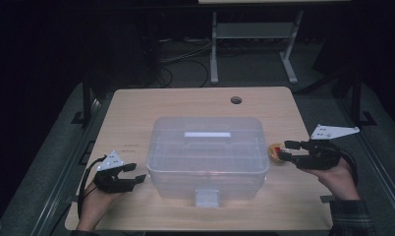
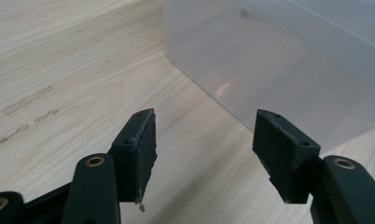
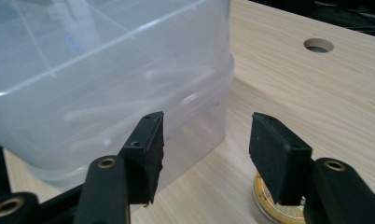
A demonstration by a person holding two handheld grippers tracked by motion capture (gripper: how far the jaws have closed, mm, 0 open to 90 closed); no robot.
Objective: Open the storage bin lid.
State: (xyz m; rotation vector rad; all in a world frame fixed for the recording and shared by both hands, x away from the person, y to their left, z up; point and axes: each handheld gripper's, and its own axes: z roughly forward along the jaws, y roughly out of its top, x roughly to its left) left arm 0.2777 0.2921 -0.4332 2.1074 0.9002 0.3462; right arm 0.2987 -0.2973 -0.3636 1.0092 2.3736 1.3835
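Light wood table [image 1: 136, 110] in front of me, with a round cable hole [image 1: 236, 100] near the far edge. A big clear plastic box [image 1: 207, 152] with its lid on sits right in the middle, latch tab facing me. Just beside the box, on my right, a small round yellow-and-red thing [image 1: 275, 153] lies flat on the wood; can't tell what it is. On my left side the wood has a few faint scuff marks [image 2: 22, 105].
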